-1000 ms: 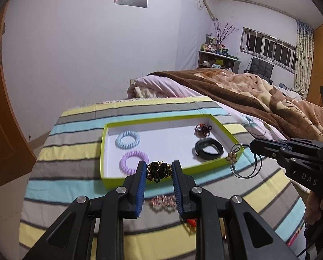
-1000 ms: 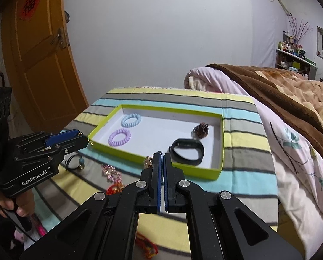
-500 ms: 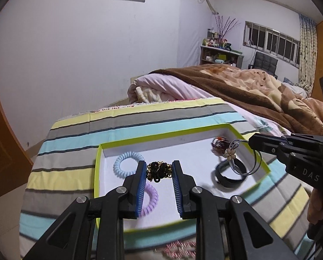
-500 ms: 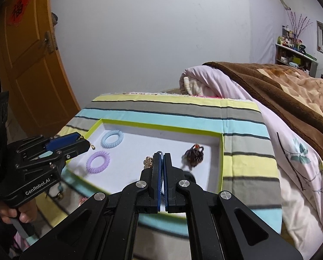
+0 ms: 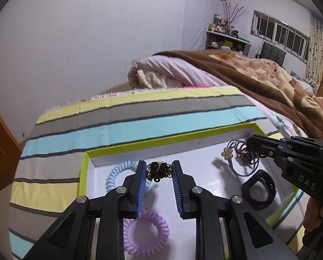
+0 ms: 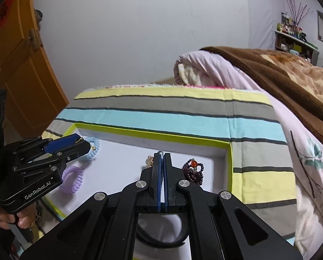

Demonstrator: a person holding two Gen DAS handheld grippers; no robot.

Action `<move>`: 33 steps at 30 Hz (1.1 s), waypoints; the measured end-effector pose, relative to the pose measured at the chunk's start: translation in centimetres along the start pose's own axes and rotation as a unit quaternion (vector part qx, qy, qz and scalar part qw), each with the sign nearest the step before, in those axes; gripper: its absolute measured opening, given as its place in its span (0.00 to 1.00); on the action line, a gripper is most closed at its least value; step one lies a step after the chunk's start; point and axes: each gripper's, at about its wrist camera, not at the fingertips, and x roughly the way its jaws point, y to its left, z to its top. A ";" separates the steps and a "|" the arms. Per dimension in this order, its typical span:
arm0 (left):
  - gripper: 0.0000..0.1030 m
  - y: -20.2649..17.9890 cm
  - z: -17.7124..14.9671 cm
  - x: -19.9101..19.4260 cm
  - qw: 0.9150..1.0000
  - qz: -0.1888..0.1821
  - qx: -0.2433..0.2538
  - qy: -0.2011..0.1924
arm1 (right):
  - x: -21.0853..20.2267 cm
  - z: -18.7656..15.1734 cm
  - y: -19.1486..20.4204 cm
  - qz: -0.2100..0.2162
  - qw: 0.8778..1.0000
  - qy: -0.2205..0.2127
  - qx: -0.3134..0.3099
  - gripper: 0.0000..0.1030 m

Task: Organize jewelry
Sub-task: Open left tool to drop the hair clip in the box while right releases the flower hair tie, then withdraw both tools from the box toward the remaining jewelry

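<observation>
Left wrist view showed the left gripper (image 5: 158, 173) clamped on a black-and-gold beaded bracelet (image 5: 159, 171), held above the white floor of the shallow lime-green-rimmed tray (image 5: 139, 146) that sat on the striped bed cover (image 5: 118, 119). Below it, near the tray's left wall, lay a pale blue coiled hair tie (image 5: 118, 173) and a lilac coiled hair tie (image 5: 148, 236). The right gripper (image 6: 161, 158) had its jaws pressed together on a thin grey-blue cord loop with a cream flower charm (image 5: 227, 153), dangling over the tray's far right corner beside a dark garnet bead bracelet (image 6: 193, 171); a black wristband (image 5: 258, 187) lay towards the tray's near right side. Both pieces seemed to be at the placing step. Each next called for lowering onto bare white floor clear of the others, then opening the jaws; the limp cord could snag on the garnet beads.
</observation>
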 end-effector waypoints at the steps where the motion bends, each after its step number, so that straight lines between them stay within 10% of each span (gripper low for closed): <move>1: 0.23 -0.1 -0.1 0.3 1.000 0.000 0.001 0.005 | 0.2 0.0 -0.1 0.000 1.000 0.003 0.000 0.01; 14: 0.24 -0.3 -0.5 2.5 1.000 -0.004 0.006 0.028 | 1.8 -0.3 -0.8 -0.007 0.999 0.036 0.000 0.04; 20: 0.24 -0.3 -0.6 2.3 1.000 -0.013 0.001 0.026 | 1.0 -0.3 -0.5 -0.009 1.000 0.027 -0.006 0.22; 33: 0.24 -0.7 -2.0 -3.1 1.000 -0.014 -0.006 -0.011 | -4.2 -2.2 0.4 -0.002 1.000 -0.010 -0.015 0.23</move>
